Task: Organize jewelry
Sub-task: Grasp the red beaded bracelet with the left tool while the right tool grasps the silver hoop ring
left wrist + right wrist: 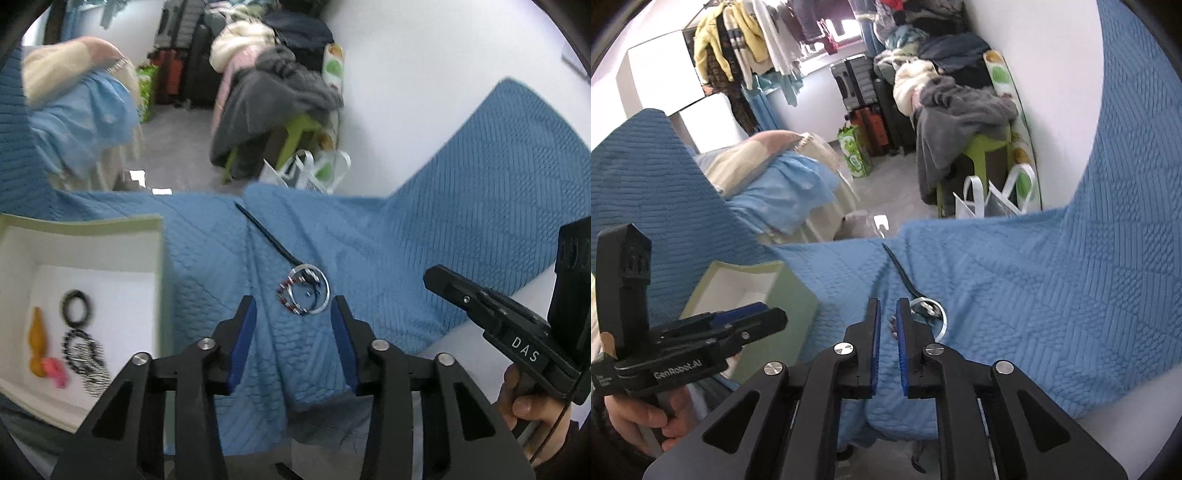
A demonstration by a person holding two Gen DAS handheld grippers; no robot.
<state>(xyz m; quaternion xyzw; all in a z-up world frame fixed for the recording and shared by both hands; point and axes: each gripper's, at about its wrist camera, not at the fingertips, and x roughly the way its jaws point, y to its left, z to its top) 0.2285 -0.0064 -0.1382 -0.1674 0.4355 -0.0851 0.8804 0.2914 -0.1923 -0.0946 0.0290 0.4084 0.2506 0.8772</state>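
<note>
Tool (293, 314) open; round metal bangle (310, 293)

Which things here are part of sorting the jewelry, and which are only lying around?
For the job:
- silver bangle
- red beaded bracelet
- white box with bracelets inside
- left gripper, open
- right gripper, nearly closed

Only lying around:
- black strap
- blue quilt
- clothes pile
- suitcases
- white bags

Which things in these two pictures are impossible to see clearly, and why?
- Left wrist view: box contents are blurred; exact jewelry types unclear.
- Right wrist view: beaded bracelet mostly hidden behind the right gripper fingers; grip cannot be judged.
- Right wrist view: box interior hidden by its wall and the left gripper.
</note>
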